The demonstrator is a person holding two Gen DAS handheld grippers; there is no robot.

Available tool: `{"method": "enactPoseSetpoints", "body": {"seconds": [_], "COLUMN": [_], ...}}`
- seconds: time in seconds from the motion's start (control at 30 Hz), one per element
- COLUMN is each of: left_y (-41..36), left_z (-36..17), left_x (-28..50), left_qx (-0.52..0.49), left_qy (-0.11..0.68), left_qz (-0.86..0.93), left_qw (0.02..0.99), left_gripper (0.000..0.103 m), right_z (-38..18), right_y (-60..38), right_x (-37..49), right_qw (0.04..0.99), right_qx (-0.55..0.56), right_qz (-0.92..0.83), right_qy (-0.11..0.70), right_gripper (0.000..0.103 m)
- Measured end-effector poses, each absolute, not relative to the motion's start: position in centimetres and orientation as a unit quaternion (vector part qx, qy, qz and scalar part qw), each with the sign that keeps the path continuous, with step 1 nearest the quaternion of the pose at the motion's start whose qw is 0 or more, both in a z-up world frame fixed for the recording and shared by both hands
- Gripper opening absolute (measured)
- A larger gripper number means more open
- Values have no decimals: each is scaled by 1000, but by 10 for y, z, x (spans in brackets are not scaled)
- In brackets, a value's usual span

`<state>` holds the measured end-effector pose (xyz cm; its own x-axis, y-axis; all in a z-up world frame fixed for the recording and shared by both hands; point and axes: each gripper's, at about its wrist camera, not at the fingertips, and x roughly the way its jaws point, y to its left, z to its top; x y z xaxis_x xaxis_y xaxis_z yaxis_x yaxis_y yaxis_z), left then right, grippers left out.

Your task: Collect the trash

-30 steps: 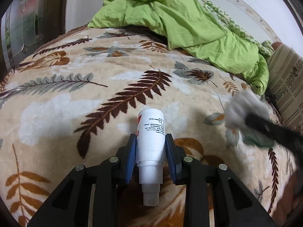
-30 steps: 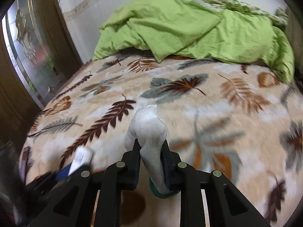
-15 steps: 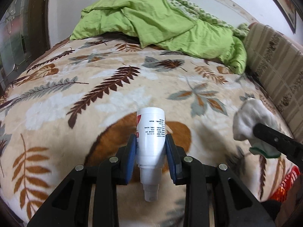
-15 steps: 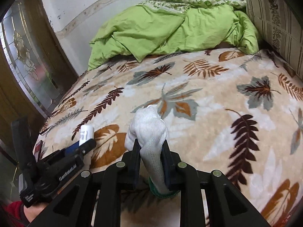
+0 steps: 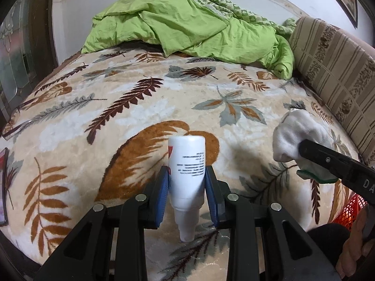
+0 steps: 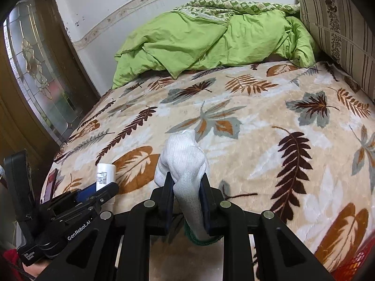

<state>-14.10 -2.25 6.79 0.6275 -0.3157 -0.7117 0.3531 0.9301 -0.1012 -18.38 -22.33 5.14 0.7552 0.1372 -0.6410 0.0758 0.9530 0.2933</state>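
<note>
My left gripper (image 5: 186,182) is shut on a white plastic bottle (image 5: 186,161) with printed text, its nozzle pointing back toward me, held above the near edge of the bed. My right gripper (image 6: 186,187) is shut on a white sock with a green cuff (image 6: 185,159), also held above the bed's near edge. The sock (image 5: 295,140) and right gripper show at the right of the left wrist view. The bottle (image 6: 105,175) and left gripper show at the lower left of the right wrist view.
A leaf-patterned beige blanket (image 5: 164,103) covers the bed. A crumpled green duvet (image 5: 187,28) lies at the far end. A striped cushion (image 5: 332,70) lines the right side. A red mesh basket (image 5: 349,213) sits at lower right. A glass-panelled door (image 6: 39,75) stands left.
Both grippers have pulled back from the bed and risen, each keeping its object. The red basket has come into view at the lower right.
</note>
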Motion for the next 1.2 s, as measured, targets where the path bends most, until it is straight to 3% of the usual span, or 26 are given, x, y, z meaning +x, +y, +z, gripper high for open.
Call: {"method": "enactPoseSetpoints", "body": {"seconds": [1.2], "left_y": [-33], "left_z": [77], "left_x": [-149], "left_qx": [35], "left_qy": [380], "left_qz": [-191], "left_qw": [905], "left_gripper": [29], "right_z": [48], "right_y": [-229], "right_x": [-185], "right_qw": [920], "right_qx": [172], "right_qz": [16], "right_qy": [351], "right_gripper": [21]}}
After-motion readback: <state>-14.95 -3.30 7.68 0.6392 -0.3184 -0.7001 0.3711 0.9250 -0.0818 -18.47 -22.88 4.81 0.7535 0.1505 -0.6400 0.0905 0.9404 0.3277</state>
